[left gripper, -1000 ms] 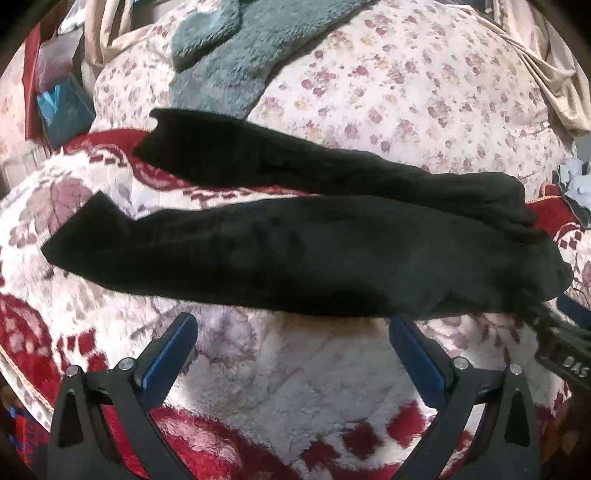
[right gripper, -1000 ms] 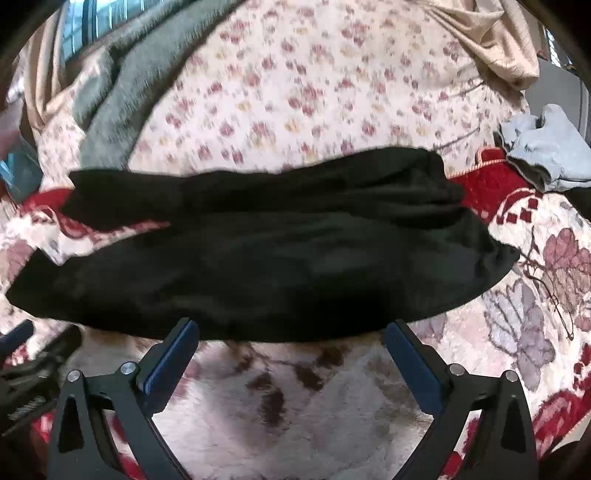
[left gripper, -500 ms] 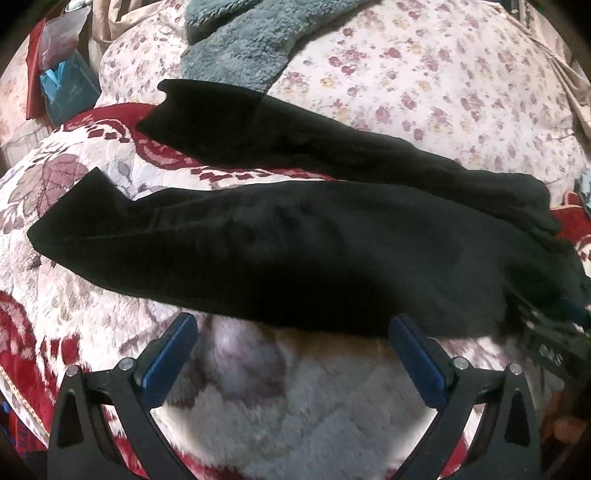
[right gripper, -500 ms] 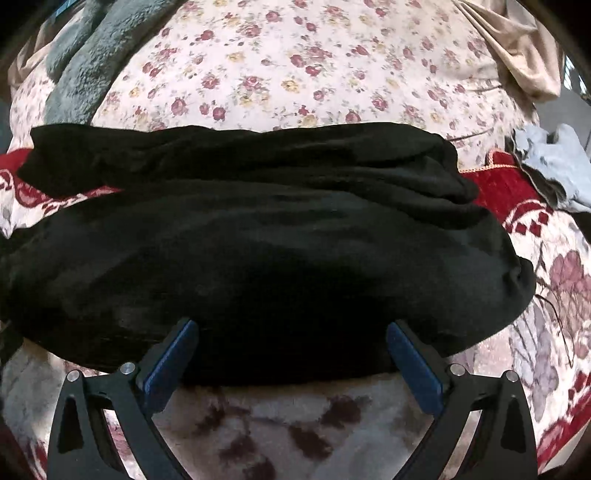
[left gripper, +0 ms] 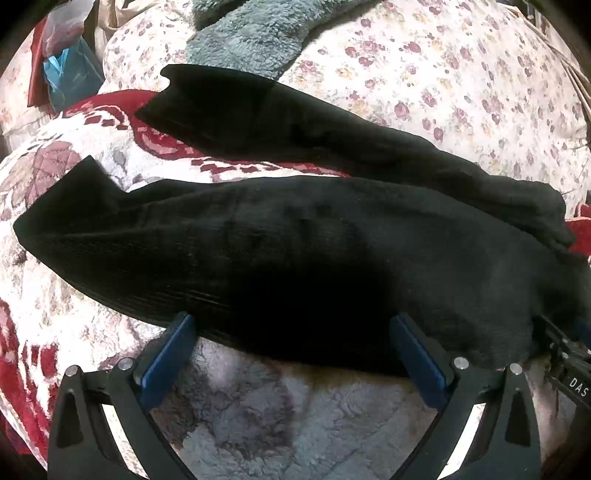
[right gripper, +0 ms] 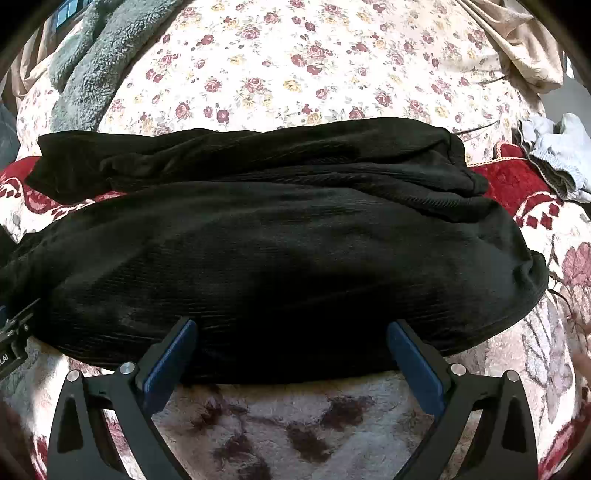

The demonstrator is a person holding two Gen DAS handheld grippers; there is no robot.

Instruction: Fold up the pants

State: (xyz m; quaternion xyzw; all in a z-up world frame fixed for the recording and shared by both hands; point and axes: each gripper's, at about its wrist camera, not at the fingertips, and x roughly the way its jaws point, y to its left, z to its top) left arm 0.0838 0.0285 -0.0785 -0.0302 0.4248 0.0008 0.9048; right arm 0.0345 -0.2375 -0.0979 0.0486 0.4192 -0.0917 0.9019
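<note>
We found the black pants [left gripper: 295,251] spread flat across the red-and-cream floral blanket [left gripper: 258,406], legs running to the left and the waist end to the right, with the far leg [left gripper: 295,122] angled away from the near one and its upper edge lying against the rose-print quilt [left gripper: 461,74]. Our left gripper [left gripper: 291,332] stood wide open, its blue-padded fingers [left gripper: 166,354] straddling the near edge of the near leg; whether the tips touched the cloth or merely sat in front of it we could not tell, and nothing was clamped. Our right gripper [right gripper: 291,339] was likewise spread wide at the near hem of the pants [right gripper: 277,258] toward the waist end, gripping nothing. A grey fleece throw [left gripper: 251,33] lay on the quilt beyond the far leg, and in the right wrist view a pale blue garment [right gripper: 557,155] sat crumpled at the right edge, well apart from the pants.
</note>
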